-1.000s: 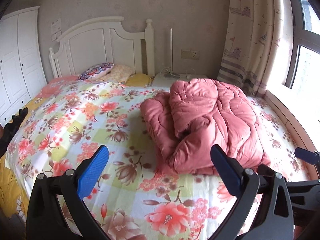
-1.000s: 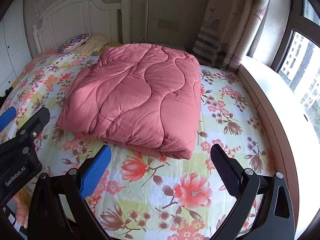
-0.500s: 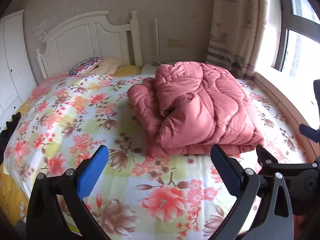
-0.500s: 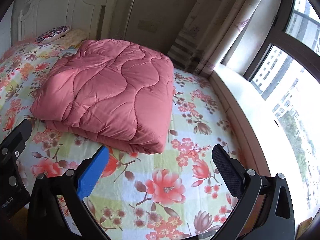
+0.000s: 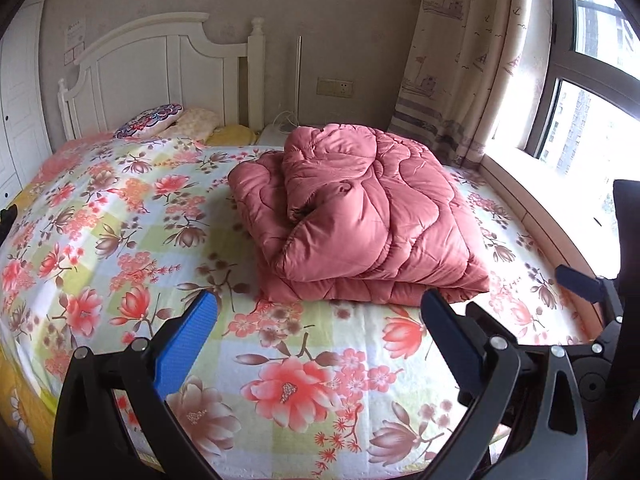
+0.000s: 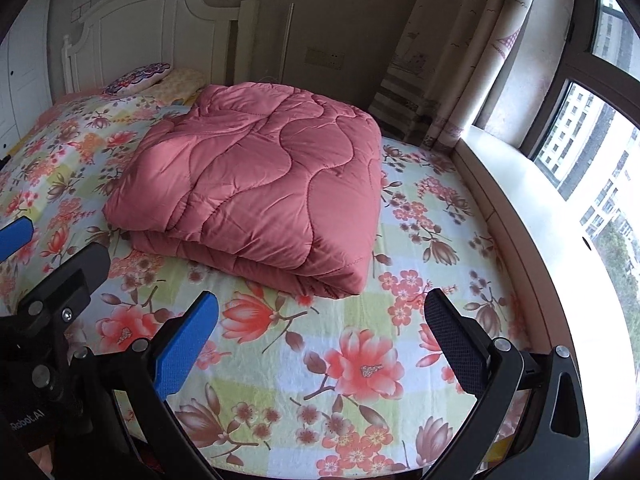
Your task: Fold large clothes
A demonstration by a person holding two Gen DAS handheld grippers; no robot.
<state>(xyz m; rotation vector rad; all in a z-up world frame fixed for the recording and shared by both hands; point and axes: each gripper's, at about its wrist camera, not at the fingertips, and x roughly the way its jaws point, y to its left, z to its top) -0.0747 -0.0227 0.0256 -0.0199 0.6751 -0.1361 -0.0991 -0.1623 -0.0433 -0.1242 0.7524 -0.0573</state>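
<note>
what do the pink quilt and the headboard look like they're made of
The pink quilt: likely padded synthetic fabric with a slight sheen; wavy stitch lines and puffy folds show the filling. The headboard: seemingly white-painted wood or board, smooth and semi-matte, with raised panels and a turned post.

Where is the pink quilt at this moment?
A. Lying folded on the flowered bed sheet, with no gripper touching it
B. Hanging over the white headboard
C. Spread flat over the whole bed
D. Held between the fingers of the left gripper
A: the pink quilt lies folded on the flowered bed sheet, and both the left gripper and the right gripper are open and apart from it.
</note>
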